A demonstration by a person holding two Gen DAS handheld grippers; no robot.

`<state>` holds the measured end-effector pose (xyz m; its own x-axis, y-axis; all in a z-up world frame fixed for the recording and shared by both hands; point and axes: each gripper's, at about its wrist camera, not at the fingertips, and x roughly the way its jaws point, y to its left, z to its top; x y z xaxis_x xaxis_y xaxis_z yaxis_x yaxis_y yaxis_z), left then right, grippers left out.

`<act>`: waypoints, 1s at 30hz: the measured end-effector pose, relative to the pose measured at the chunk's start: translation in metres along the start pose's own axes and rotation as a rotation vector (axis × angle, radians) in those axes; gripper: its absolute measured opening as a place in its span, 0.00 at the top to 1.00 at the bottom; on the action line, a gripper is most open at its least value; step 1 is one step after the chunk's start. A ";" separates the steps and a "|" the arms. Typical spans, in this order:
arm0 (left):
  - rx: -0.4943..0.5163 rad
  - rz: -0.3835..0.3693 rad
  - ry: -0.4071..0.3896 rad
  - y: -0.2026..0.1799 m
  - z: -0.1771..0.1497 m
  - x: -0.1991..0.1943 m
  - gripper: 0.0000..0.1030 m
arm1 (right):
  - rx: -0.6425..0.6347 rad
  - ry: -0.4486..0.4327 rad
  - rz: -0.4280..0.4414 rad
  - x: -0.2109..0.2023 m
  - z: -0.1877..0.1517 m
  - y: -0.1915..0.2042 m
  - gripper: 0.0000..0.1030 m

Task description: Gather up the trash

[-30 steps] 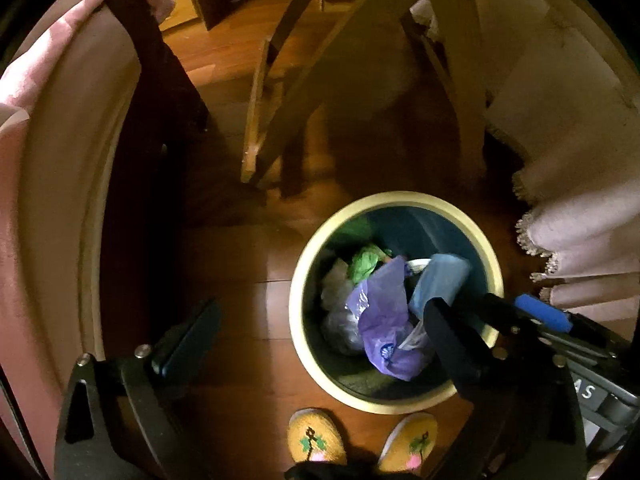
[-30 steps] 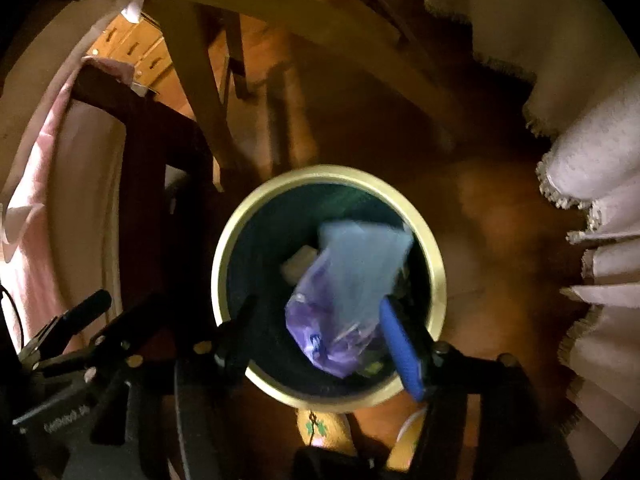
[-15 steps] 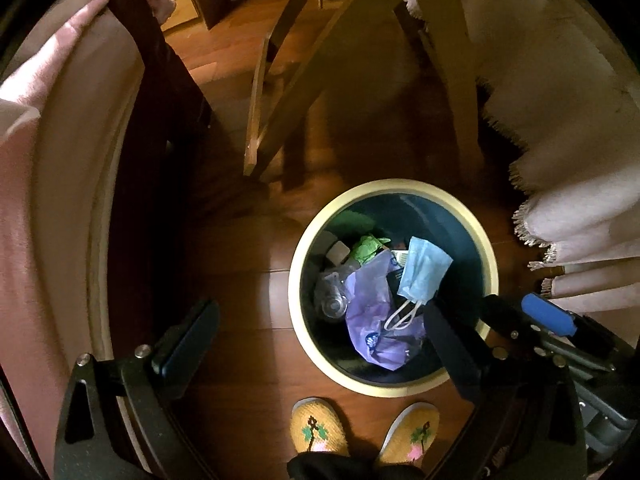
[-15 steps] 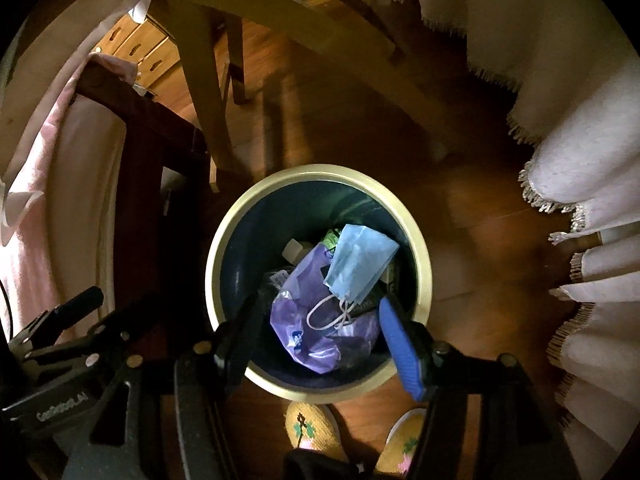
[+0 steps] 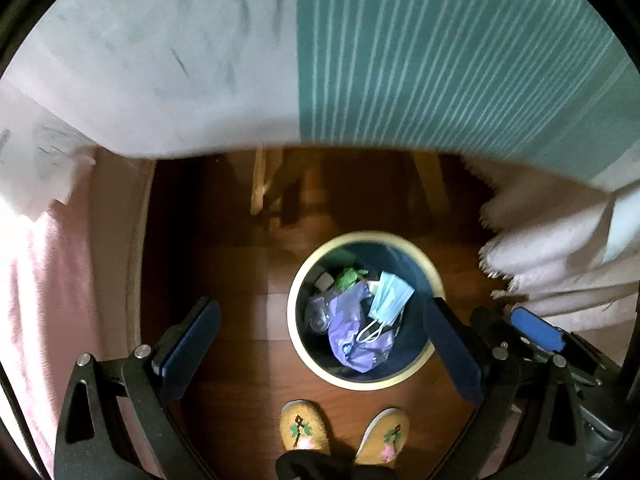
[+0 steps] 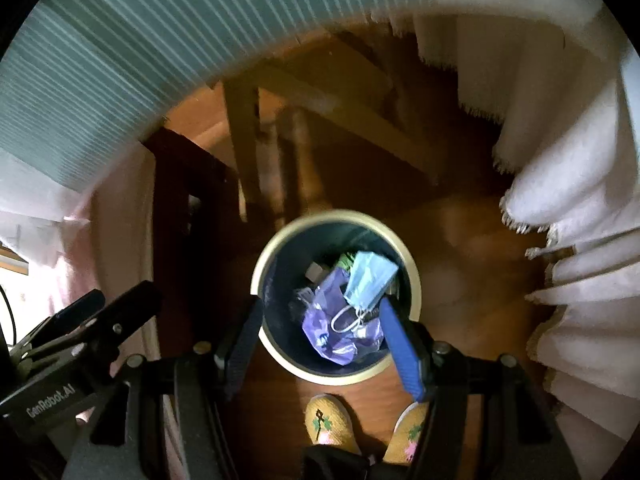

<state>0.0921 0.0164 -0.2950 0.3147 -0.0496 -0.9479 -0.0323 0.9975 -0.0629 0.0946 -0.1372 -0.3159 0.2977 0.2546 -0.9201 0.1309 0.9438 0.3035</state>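
Left wrist view
- Bin: a round dark-blue trash bin with a cream rim [image 5: 298,344] stands on the brown wooden floor [image 5: 240,280], right of centre.
- Trash: a pale-blue face mask with white ear loops [image 5: 390,296] lies on top of a crumpled purple plastic bag [image 5: 352,332] inside the bin; a green scrap [image 5: 348,276] sits at the far side.
- Left gripper [image 5: 320,344]: jaws spread wide with nothing between them, over the floor and the bin's near-left edge.
- Right gripper [image 5: 536,328]: only its blue pad shows at the right edge.
- Feet: two yellow embroidered slippers [image 5: 304,428] just near of the bin.
- Far: a white and teal-striped tablecloth [image 5: 440,60] fills the top.

Right wrist view
- Bin [image 6: 268,256]: centred, mask [image 6: 370,276] lying on the purple bag [image 6: 324,324].
- Right gripper [image 6: 320,344]: jaws spread apart, empty, framing the bin's near half.
- Left gripper [image 6: 84,320]: black fingers at the left edge.
- Surroundings: slippers [image 6: 328,420] near; fringed white cloth [image 6: 572,200] at the right; wooden table legs [image 6: 244,140] far.
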 end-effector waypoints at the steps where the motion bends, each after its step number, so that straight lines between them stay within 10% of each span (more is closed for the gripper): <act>1: -0.009 -0.001 -0.009 0.001 0.003 -0.009 0.02 | -0.005 -0.011 0.000 -0.008 0.003 0.003 0.40; 30: -0.074 -0.006 -0.219 0.011 0.057 -0.303 0.02 | -0.201 -0.173 0.018 -0.283 0.051 0.113 0.40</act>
<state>0.0510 0.0456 0.0090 0.5133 -0.0353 -0.8575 -0.0965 0.9904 -0.0986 0.0735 -0.1134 -0.0086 0.4577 0.2486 -0.8537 -0.0609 0.9666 0.2488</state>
